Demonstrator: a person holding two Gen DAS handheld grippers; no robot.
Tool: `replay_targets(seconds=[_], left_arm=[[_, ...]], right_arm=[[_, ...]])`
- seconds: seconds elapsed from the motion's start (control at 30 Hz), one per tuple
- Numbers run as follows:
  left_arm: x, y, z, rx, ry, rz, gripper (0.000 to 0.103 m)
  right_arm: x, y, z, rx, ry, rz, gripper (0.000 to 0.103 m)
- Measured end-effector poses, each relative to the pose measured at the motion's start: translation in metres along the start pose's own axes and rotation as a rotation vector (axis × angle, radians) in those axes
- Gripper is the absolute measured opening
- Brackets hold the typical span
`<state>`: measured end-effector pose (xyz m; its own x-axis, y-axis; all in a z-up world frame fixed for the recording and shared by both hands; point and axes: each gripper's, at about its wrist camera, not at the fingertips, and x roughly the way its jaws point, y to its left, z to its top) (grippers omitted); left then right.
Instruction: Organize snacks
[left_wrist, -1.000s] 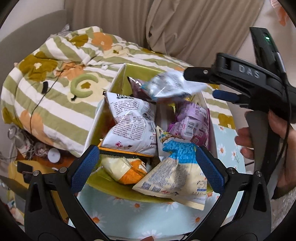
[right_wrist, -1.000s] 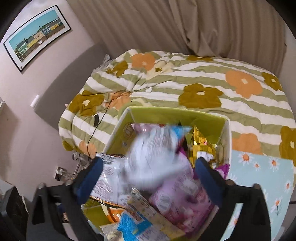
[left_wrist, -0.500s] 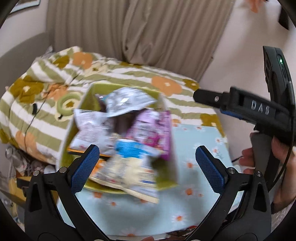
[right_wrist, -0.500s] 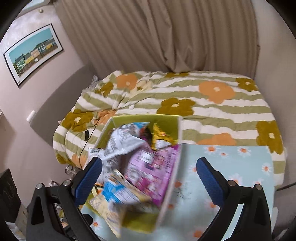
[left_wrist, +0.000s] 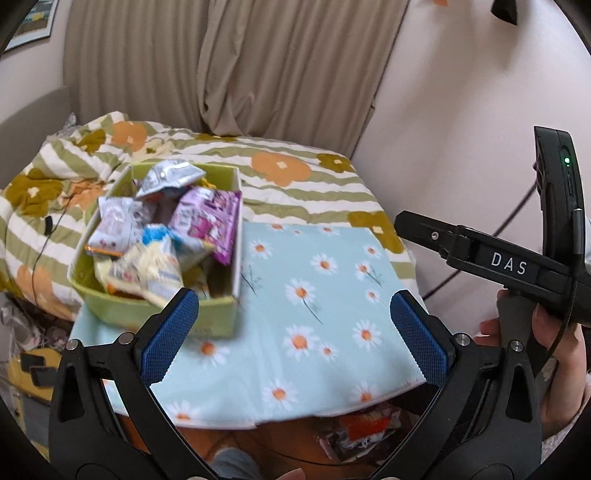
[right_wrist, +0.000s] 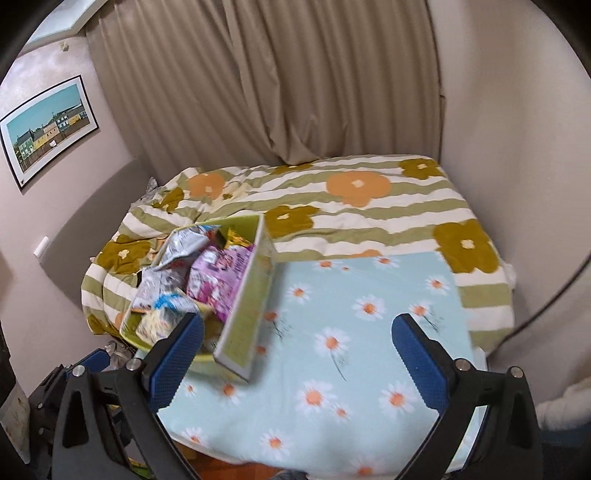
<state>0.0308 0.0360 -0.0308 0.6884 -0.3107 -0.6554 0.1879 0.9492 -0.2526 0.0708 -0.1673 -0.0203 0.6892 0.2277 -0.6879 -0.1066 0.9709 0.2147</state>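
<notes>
A green box (left_wrist: 221, 314) stands at the left end of the table, heaped with snack packets. A silver packet (left_wrist: 170, 177) lies on top at the back, a purple packet (left_wrist: 207, 218) leans on the right wall, and a yellow-and-blue packet (left_wrist: 151, 258) lies in front. My left gripper (left_wrist: 293, 325) is open and empty, low over the cloth to the right of the box. My right gripper (right_wrist: 295, 350) is also open and empty, with the box (right_wrist: 243, 332) and its purple packet (right_wrist: 221, 273) to its left. A hand holds the right gripper's black body (left_wrist: 509, 262).
A light blue daisy tablecloth (left_wrist: 332, 288) covers the table; its right half is bare. Behind lies a bed with a striped flower quilt (right_wrist: 369, 206), then a beige curtain. A wall closes the right side. More packets (left_wrist: 362, 432) lie under the table's front edge.
The silver packet that the right gripper held over the box now lies in the box. Both grippers have drawn back and to the right, away from the box.
</notes>
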Motion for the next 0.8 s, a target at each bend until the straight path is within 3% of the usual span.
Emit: replay_targets(seconds=[0.2, 0.53, 0.8], left_arm=[[-0.039, -0.016, -0.019, 0.038, -0.054, 0.079, 0.103], [-0.089, -0.015, -0.014, 0.106, -0.157, 0.268, 0.103], [-0.097, -0.018, -0.015, 0.129, -0.169, 0.284, 0.103]], right_arm=[[-0.044, -0.013, -0.032, -0.02, -0.031, -0.062, 0.101], [-0.097, -0.004, -0.056, -0.094, -0.091, -0.158, 0.101], [-0.108, 0.004, -0.063, -0.09, -0.122, -0.177, 0.101]])
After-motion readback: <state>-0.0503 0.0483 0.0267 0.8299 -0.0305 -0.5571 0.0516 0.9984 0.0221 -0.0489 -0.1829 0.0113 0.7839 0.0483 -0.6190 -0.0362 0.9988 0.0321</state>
